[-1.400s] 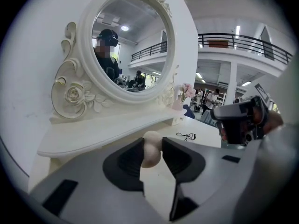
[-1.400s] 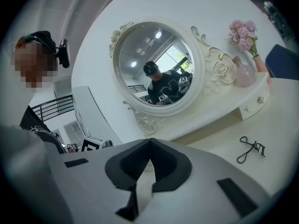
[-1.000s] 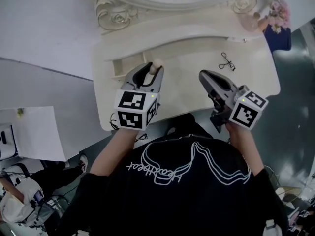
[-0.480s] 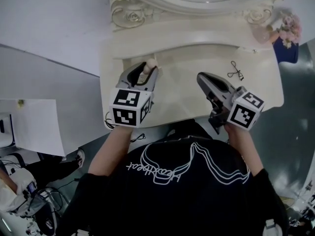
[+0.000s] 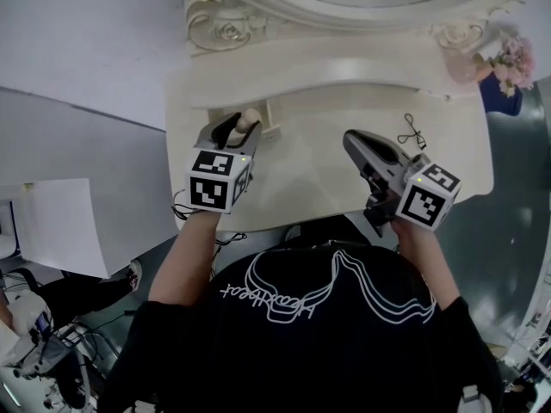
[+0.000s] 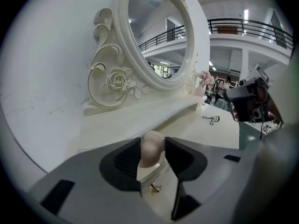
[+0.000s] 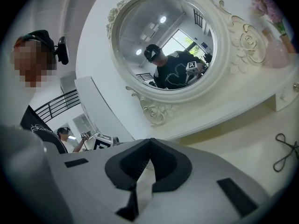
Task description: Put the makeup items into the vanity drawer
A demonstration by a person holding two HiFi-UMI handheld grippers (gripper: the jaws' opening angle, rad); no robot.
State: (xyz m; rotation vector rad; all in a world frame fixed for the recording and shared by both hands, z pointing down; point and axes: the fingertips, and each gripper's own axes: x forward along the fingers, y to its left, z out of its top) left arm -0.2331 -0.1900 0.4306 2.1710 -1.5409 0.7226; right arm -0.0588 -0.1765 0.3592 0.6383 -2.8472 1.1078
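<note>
Since the earlier frame the left gripper (image 5: pixel 238 128) has moved left across the vanity top (image 5: pixel 327 175), and the makeup sponge (image 6: pixel 151 149) now sits above the small gold-knobbed drawer (image 6: pixel 158 180) at the far left. Its jaws have just been opening and stand partly apart, with both pads touching the sponge. The right gripper (image 7: pixel 149 143) has its jaws pressed together with nothing between them, above the near right of the top. The eyelash curler (image 5: pixel 411 131) lies at the far right, apart from both grippers
</note>
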